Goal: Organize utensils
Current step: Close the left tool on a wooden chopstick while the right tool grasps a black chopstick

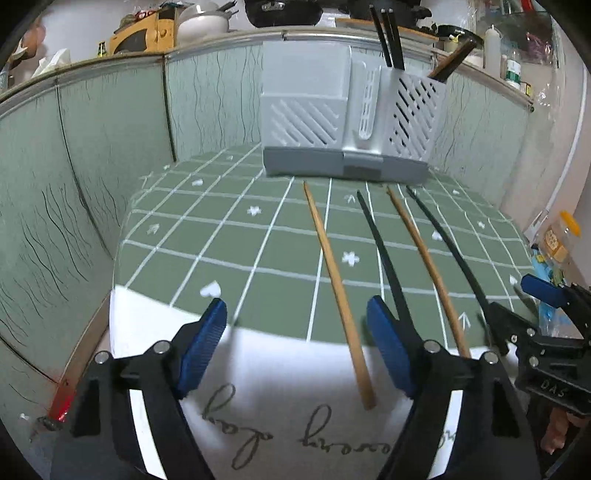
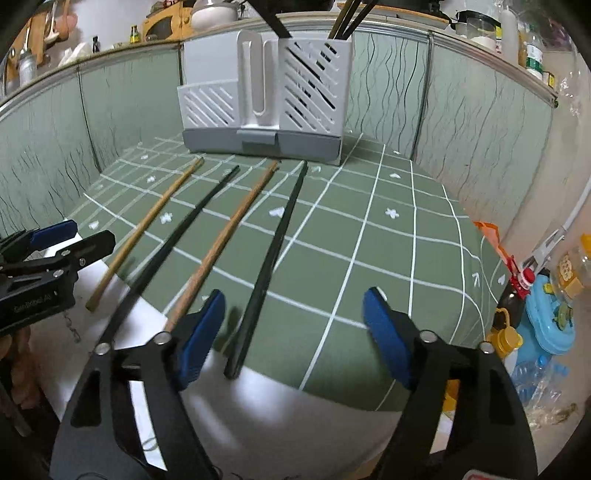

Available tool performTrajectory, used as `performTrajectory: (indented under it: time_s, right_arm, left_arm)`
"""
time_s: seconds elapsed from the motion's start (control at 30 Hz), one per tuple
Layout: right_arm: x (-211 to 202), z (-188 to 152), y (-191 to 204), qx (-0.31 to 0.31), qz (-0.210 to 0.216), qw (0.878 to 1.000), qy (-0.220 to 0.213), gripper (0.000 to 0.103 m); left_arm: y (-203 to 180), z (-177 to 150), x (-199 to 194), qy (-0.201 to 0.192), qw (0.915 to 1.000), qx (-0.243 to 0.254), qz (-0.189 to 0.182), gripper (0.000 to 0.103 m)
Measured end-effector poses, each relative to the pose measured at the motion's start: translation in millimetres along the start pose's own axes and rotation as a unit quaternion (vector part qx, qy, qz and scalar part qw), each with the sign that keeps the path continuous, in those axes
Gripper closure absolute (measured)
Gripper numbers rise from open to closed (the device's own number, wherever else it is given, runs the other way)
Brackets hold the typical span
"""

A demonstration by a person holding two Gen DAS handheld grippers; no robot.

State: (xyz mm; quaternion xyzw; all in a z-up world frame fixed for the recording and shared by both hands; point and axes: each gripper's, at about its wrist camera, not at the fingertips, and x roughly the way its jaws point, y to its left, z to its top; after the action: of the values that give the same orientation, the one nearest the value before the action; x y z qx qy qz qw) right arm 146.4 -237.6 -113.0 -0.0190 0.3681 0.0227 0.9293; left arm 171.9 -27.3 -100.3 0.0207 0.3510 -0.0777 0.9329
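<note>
— Green checked cloth (image 1: 236, 236) covers the table, with a pale green screen (image 1: 92, 147) round its back and left. What does the left camera show?

— The left gripper (image 1: 295, 321) hangs low over the near edge, jaws apart and nothing pinched. A light wooden chopstick (image 1: 334, 277) lies between its blue fingers (image 1: 207, 343), touching neither. A black chopstick (image 1: 380, 251) runs under the right-hand finger.

— And further right?

— A darker brown chopstick (image 1: 424, 266), then a second black chopstick (image 1: 450, 251), all four pointing toward the grey utensil holder (image 1: 332, 122) at the back. Black sticks (image 1: 389, 40) stand in its right-hand compartment. The right gripper (image 1: 517, 306) pokes in from the right edge, close to that last black one.

— Anything in the way?

— Not between the sticks and the holder; the cloth there is bare. A shelf of pots and bottles (image 1: 207, 22) sits behind the screen.

— Now the right camera?

— Same cloth (image 2: 369, 229), the holder (image 2: 266, 92) straight ahead. The right gripper (image 2: 293, 314) is also spread wide, holding nothing. The rightmost black chopstick (image 2: 273, 254) lies between its fingers (image 2: 384, 332), its near end beside the left one. The brown chopstick (image 2: 221, 243) ends under that left finger.

— And the rest?

— The other black one (image 2: 173, 243) and the light wooden one (image 2: 147, 225) lie leftward, with the left gripper (image 2: 74, 236) just beyond them. Plastic bottles and a blue toy (image 2: 550, 325) crowd the floor off the table's right side.
</note>
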Motion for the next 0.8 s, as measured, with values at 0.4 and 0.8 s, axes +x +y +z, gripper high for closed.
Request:
performTrajectory:
  time_s: [0.4,0.8]
  right_arm:
    - [-5.6,-14.0,15.1,-0.002,-0.004,1.0,0.001,0.075]
    - [-8.2,-18.1,24.1,-0.004,-0.015,1.0,-0.006,0.097]
  left_arm:
    - [-15.5,-22.2,-4.0,0.0,0.9999,0.014,0.002,0.06]
    - [-29.2,-28.4,-7.9,-0.01,0.9997,0.023,0.0,0.094]
